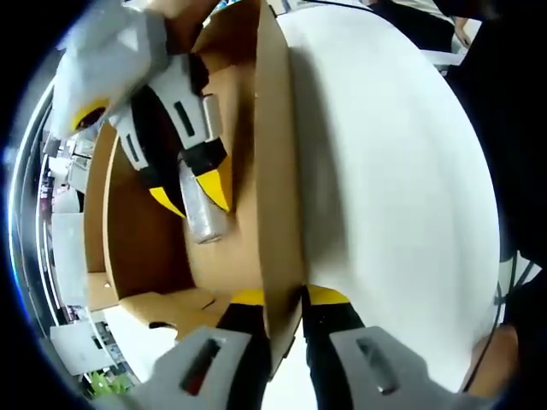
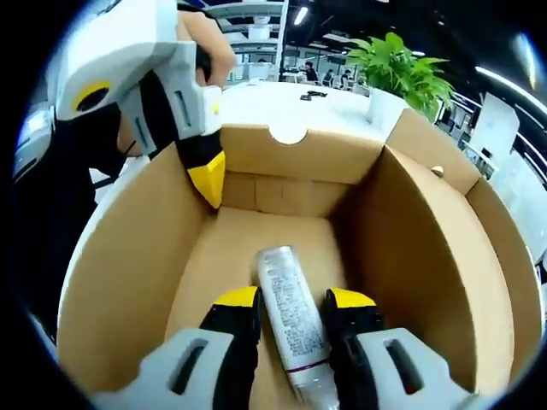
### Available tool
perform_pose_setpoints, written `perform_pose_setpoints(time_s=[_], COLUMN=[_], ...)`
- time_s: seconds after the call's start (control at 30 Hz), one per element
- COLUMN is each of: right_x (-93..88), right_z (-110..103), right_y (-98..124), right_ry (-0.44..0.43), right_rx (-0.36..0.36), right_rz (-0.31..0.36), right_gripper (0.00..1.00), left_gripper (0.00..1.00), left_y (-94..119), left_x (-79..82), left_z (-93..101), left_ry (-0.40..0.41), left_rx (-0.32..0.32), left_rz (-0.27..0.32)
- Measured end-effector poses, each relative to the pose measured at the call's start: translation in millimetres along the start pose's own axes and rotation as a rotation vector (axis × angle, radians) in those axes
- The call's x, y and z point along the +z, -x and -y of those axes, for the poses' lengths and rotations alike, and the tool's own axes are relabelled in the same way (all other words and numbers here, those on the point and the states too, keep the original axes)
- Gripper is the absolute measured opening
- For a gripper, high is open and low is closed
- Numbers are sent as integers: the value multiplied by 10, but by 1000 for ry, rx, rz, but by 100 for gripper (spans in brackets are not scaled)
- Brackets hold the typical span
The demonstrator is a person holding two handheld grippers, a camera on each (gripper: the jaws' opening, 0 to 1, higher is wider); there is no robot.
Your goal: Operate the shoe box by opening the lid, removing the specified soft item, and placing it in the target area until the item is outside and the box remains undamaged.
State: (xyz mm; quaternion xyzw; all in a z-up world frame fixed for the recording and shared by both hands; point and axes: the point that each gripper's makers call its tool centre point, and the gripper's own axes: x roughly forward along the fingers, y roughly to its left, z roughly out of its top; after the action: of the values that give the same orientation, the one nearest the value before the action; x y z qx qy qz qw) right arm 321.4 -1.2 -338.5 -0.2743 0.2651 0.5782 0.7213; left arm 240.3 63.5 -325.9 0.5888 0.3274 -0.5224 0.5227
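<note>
An open brown cardboard shoe box (image 2: pixel 410 239) lies on a white table (image 1: pixel 402 171). On the box floor lies a silvery soft tube (image 2: pixel 286 329) with small print. My right gripper (image 2: pixel 292 299) reaches down into the box, its yellow-tipped jaws closed on the tube's sides. In the left gripper view the right gripper (image 1: pixel 195 195) comes in from the upper left and holds the tube (image 1: pixel 203 218). My left gripper (image 1: pixel 286 297) is shut on the top edge of the box's side wall (image 1: pixel 278 171), one jaw inside and one outside. The left gripper (image 2: pixel 203 171) shows at that wall's far end.
The box lid (image 2: pixel 504 248) hangs open beyond the right wall. A potted green plant (image 2: pixel 397 68) stands on a far white table (image 2: pixel 282 98). A person's hand (image 2: pixel 209 43) holds the left gripper. Office furniture lies beyond the table edge (image 1: pixel 68 256).
</note>
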Motion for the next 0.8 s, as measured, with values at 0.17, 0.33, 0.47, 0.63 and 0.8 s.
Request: perform_pose_setpoints(time_s=[0.17, 0.33, 0.47, 0.63, 0.8], right_x=[33, 21, -9, -19, -20], right_z=[25, 39, 30, 34, 47], right_y=[-45, -35, -4, 3, 12], right_ry=[-33, -47, -60, -69, -75], right_rx=[-6, -9, -11, -14, -28], right_rz=[27, 51, 51, 70, 107], right_gripper=[25, 25, 25, 25, 23], left_gripper=[11, 11, 11, 11, 11], left_y=[0, 1, 1, 2, 1], left_x=[-5, -8, -9, -8, -6], left_z=[-9, -16, -21, -36, -44], left_ry=[0, 0, 0, 0, -2], left_rx=[-1, -2, -2, -2, -1], left_rz=[1, 3, 3, 3, 1])
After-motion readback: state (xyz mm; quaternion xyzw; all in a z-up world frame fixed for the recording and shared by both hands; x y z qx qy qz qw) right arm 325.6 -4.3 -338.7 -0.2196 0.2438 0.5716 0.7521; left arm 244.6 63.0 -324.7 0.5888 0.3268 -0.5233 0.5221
